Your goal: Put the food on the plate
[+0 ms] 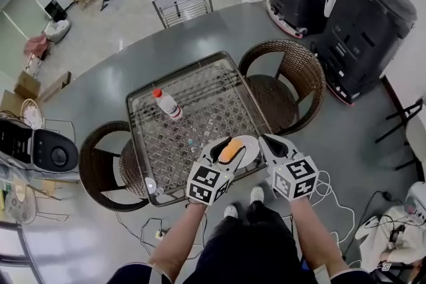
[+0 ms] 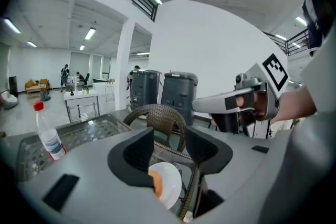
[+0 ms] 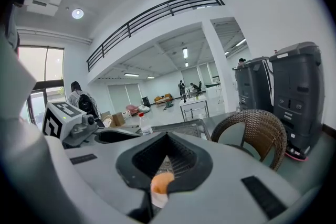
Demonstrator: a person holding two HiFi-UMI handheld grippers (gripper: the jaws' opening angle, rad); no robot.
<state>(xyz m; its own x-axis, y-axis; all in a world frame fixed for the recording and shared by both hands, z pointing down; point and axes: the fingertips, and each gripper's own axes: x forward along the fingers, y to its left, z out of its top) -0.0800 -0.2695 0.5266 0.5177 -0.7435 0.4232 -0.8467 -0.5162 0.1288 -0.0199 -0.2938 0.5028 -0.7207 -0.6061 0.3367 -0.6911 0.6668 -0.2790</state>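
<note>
An orange piece of food (image 1: pixel 231 151) lies on the white plate (image 1: pixel 250 148) at the near edge of the glass-topped wicker table (image 1: pixel 200 93). My left gripper (image 1: pixel 228 147) hovers right over it with its jaws apart, one on each side of the food, the pads not pressing on it. In the left gripper view the food (image 2: pixel 156 182) shows on the plate (image 2: pixel 169 186) just under the left jaw of the gripper (image 2: pixel 169 147). My right gripper (image 1: pixel 269 142) is shut, just right of the plate. Its own view shows the food (image 3: pixel 161 183) below its jaws (image 3: pixel 166 139).
A clear bottle with a red cap (image 1: pixel 168 104) lies on the table's far left. Wicker chairs stand at the right (image 1: pixel 286 80) and left (image 1: pixel 106 166) of the table. Two large dark machines (image 1: pixel 346 16) stand beyond. Cables trail on the floor by the person's feet.
</note>
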